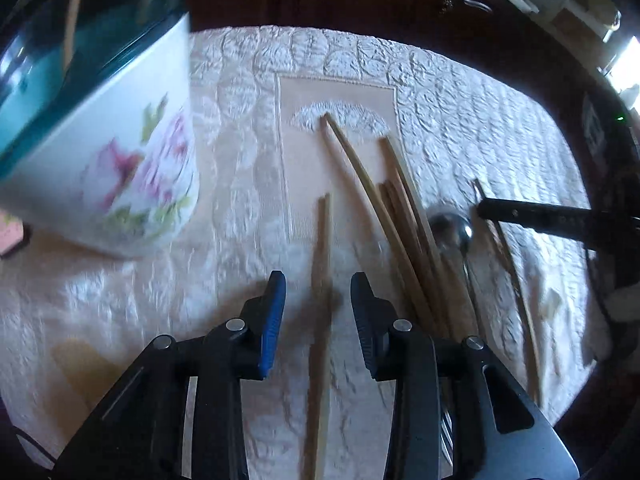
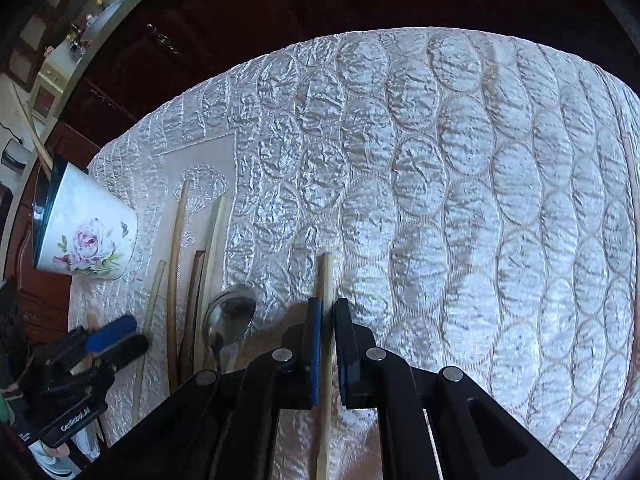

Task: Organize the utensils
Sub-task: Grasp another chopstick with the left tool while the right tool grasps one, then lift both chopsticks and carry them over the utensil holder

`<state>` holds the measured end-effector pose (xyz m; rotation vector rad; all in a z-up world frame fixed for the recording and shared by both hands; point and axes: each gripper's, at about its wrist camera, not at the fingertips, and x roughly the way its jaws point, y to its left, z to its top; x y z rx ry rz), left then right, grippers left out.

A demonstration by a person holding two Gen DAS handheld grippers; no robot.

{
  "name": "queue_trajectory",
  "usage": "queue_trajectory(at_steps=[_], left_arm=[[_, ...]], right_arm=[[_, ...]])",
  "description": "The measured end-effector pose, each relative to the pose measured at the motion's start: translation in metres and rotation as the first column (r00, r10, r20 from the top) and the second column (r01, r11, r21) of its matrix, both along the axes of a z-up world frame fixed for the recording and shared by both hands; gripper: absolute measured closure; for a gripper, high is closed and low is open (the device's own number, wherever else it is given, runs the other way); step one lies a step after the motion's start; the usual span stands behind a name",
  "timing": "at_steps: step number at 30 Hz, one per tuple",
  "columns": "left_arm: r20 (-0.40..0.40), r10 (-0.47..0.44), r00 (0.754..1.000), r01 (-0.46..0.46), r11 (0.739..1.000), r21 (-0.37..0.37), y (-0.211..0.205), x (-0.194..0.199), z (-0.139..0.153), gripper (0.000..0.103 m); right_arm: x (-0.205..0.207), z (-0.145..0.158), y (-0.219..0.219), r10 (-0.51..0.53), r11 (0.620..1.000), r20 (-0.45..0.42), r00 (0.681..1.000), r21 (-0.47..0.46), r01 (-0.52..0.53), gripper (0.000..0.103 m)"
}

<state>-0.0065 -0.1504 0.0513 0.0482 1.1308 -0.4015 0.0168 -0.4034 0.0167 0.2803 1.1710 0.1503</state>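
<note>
My left gripper (image 1: 318,294) sits closest to me, its blue-padded fingers (image 1: 273,320) parted, with a single wooden chopstick (image 1: 321,280) lying on the cloth in the gap between them; the pads do not press on it, so I count that hand as released. My right gripper (image 2: 325,320) is clenched on another chopstick (image 2: 327,280), which runs straight up between the two pads and sticks out past the tips. From the left camera that same stick (image 1: 508,256) shows at the right, pinched by the dark tip of the right fingers (image 1: 520,214).

Just beyond my left fingers, to the right, a loose bundle of chopsticks (image 1: 400,216) lies fanned on the table, their far ends reaching onto a plain beige panel (image 1: 304,152) of the quilted tablecloth (image 2: 460,160). A metal spoon (image 1: 454,226) lies beside the bundle, bowl up, between it and the stick held by my right hand; in the right view the spoon (image 2: 230,314) sits just left of my closed fingers, and the left gripper (image 2: 116,338) appears low at the left edge.

Farther off, on the left, stands a white floral holder (image 1: 132,168) with a dark teal rim, blurred in the left view and seeming tilted in both. A couple of sticks (image 1: 74,12) rise out of it. Behind the table is dark wooden cabinetry (image 2: 200,20).
</note>
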Motion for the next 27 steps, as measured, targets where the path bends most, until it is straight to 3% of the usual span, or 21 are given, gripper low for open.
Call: queue_trajectory(at_steps=[8,11,12,22,27], left_arm=[[0.035,0.003,0.999,-0.005,0.997,0.078,-0.014,0.01,-0.008,0.072],[0.048,-0.014,0.999,0.01,0.996,0.093,-0.018,0.01,-0.008,0.095],[0.047,-0.013,0.999,0.009,0.996,0.087,-0.022,0.01,-0.007,0.096],[0.101,0.006,0.995,-0.002,0.999,-0.043,0.01,-0.006,0.047,0.098],[0.118,0.027,0.993,-0.008,0.986,-0.165,0.046,-0.024,0.08,0.098]], right_arm=[[0.023,-0.004,0.011,0.027,0.999,0.013,1.0,0.017,-0.027,0.098],[0.028,-0.004,0.014,0.04,0.999,0.026,0.999,0.004,-0.041,0.098],[0.028,-0.002,0.017,0.046,0.999,0.034,0.998,-0.005,-0.046,0.098],[0.001,0.056,0.028,0.071,0.996,0.159,0.985,0.037,-0.078,0.098],[-0.025,0.102,0.035,0.104,0.994,0.246,0.964,0.019,-0.112,0.098]])
